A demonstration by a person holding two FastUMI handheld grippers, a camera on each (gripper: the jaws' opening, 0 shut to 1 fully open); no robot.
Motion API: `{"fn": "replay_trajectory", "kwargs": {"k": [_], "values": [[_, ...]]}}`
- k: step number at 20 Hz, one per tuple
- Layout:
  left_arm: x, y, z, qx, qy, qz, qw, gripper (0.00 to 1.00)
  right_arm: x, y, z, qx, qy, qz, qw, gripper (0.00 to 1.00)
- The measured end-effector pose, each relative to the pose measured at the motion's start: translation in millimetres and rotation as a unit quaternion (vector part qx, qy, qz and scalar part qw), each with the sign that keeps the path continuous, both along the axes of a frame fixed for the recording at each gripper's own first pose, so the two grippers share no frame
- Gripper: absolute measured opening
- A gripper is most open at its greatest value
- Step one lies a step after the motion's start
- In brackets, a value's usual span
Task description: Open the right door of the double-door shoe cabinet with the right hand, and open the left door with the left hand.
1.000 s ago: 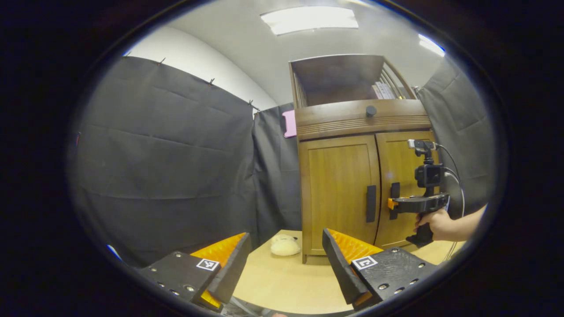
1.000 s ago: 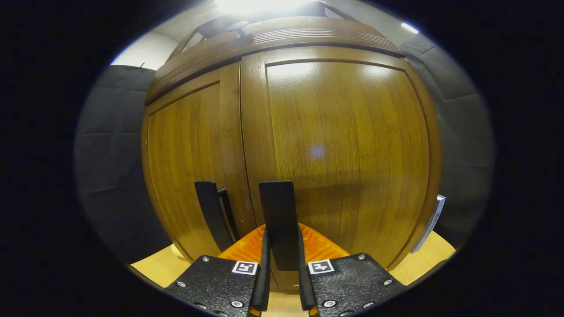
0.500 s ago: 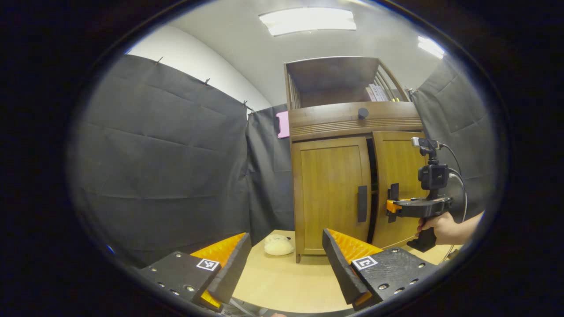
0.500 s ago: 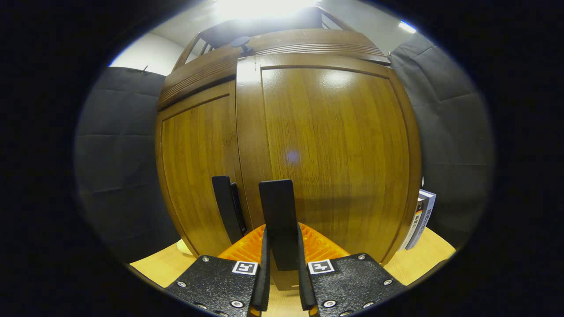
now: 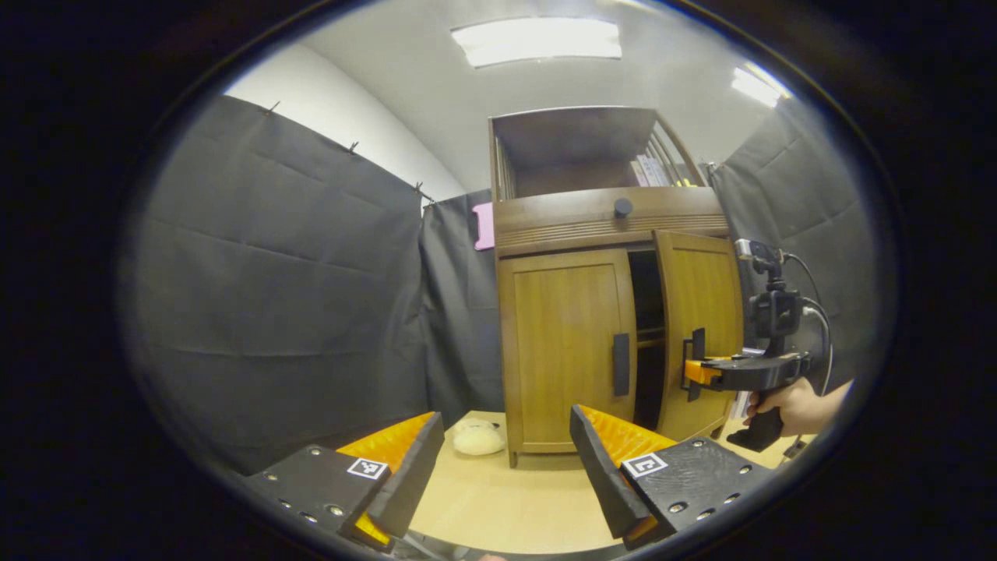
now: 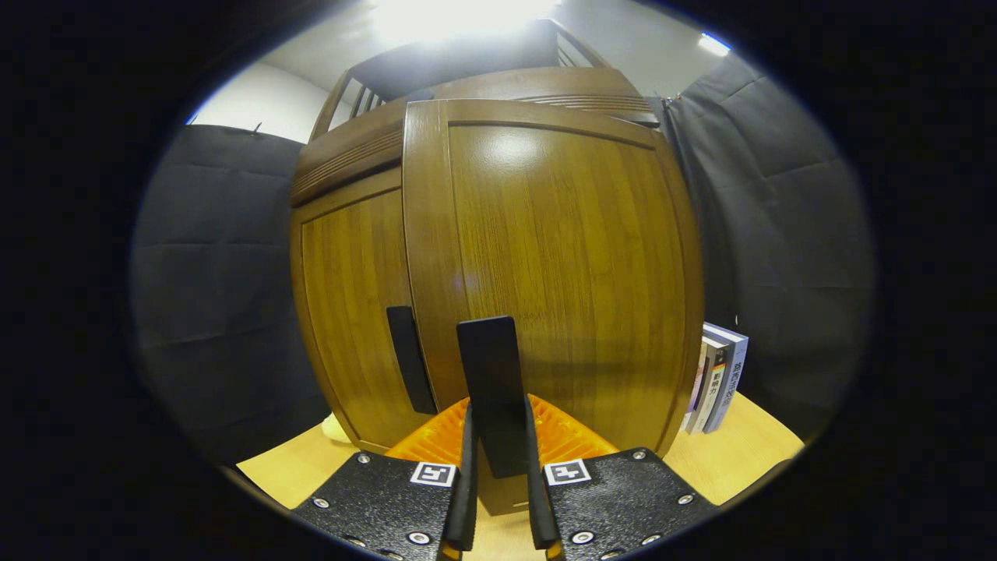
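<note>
Wooden tabletop below us, our left gripper spread wide and well short of the shoe cabinet, our right gripper clamped on the right door's handle, right door ajar, left door closed.

Left gripper view: set low and well back from the shoe cabinet, facing it across the table, own fingers at the bottom edge, cabinet right of centre, right gripper at mid-right. Right gripper view: pressed up close to the right door, tilted upward, door across the centre, door handle between own fingers at bottom centre. Shared: both doors, both handles, table.
</note>
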State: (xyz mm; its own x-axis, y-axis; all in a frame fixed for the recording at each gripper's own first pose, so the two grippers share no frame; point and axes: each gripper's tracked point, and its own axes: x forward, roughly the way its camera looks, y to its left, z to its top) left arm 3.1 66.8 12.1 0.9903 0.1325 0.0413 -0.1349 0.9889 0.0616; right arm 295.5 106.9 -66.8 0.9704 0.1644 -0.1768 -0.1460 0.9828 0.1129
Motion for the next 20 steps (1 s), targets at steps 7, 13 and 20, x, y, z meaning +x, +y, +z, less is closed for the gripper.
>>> {"fn": "replay_trajectory", "kwargs": {"k": [7,13,20], "values": [[-1,-6,0,0.000,-0.005,-0.037,0.999,0.93,-2,1,1,-0.004,-0.002,-0.007,1.000,0.26],[-5,-12,0,-0.003,-0.006,-0.068,0.998,0.93,-5,0,4,-0.006,-0.002,-0.022,1.000,0.27],[-9,-18,2,-0.015,-0.002,-0.102,0.995,0.87,-10,-5,17,-0.016,-0.008,-0.038,0.999,0.24]]}}
